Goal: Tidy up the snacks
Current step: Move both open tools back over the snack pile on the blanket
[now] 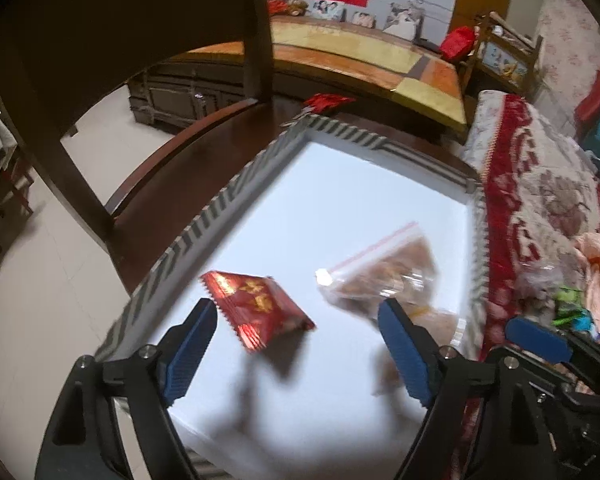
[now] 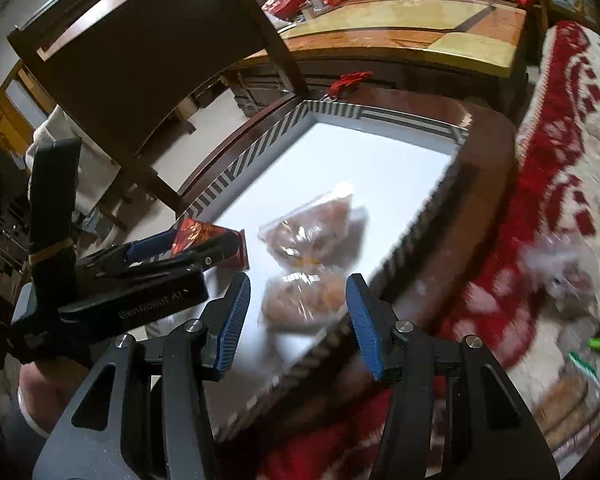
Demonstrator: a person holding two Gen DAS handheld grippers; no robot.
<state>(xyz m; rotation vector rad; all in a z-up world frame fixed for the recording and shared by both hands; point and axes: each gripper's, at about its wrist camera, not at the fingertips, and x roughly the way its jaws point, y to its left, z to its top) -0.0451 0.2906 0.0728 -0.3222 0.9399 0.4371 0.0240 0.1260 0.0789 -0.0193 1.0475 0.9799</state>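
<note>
Red packet, clear bags on white tray; chair behind.

Red foil snack packet lying flat, clear zip bag of brown snacks just beside it

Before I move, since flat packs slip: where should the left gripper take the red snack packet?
Probably the serrated short edge of the red snack packet, nearest the left gripper. It lies flat on the white tray, so come in low from the near side, one finger sliding under the crimp. Jaws stand open.
</note>
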